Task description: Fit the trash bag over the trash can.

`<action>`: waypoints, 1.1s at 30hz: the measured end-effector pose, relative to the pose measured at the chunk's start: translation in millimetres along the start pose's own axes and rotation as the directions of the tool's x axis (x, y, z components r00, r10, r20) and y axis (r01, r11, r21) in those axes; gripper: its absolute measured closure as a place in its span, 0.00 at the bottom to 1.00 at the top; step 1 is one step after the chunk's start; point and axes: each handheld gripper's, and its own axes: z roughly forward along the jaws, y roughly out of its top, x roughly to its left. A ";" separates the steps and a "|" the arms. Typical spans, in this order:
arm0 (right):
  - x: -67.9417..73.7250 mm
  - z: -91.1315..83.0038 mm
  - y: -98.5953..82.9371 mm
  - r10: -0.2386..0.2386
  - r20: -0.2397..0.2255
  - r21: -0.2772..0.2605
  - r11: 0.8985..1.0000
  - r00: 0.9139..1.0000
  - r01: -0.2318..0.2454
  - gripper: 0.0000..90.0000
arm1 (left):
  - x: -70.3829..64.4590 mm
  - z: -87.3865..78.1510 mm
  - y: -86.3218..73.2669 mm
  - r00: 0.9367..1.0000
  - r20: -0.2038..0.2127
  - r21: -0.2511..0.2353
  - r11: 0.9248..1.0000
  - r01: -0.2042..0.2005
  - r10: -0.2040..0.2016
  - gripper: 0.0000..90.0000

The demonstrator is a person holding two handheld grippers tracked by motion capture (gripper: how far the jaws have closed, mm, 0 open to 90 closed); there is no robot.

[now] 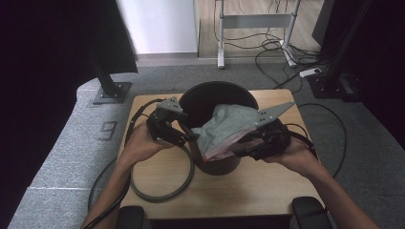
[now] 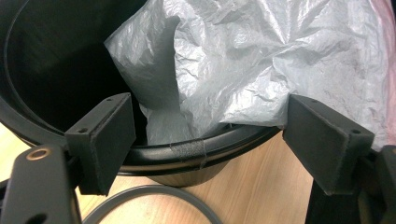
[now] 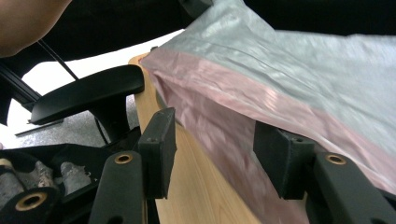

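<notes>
The grey bag (image 1: 229,125) drapes over the near rim of the black bin (image 1: 217,98) on the table (image 1: 267,186), half inside. To line the bin well, spread the bag's mouth evenly around the rim. The left gripper (image 2: 205,140) is spread apart astride the rim. The right gripper (image 3: 215,149) is spread around the bag's pink edge, not clamped. The high view adds a loose ring (image 1: 160,195) beside the bin.
</notes>
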 end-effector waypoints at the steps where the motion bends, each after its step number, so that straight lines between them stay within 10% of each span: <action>1: 1.4 4.0 6.2 -0.008 -0.015 -0.010 1.000 1.000 0.008 0.53 | -0.1 -0.2 0.1 1.000 0.000 0.000 1.000 0.000 0.000 0.19; 24: 1.9 43.9 48.2 -0.064 -0.010 0.016 0.998 0.998 0.064 0.50 | -33.0 -18.1 26.9 0.989 0.132 -0.043 0.997 -0.068 0.073 0.26; 28: -1.0 46.7 49.6 -0.063 0.001 0.021 0.998 0.998 0.063 0.52 | -37.2 -16.8 30.6 0.993 0.083 -0.016 0.996 -0.087 0.088 0.31; 33: -2.4 46.8 49.6 -0.056 0.007 0.035 0.998 0.998 0.056 0.57 | -27.4 -20.0 29.3 0.999 0.046 -0.002 1.000 -0.012 0.012 0.48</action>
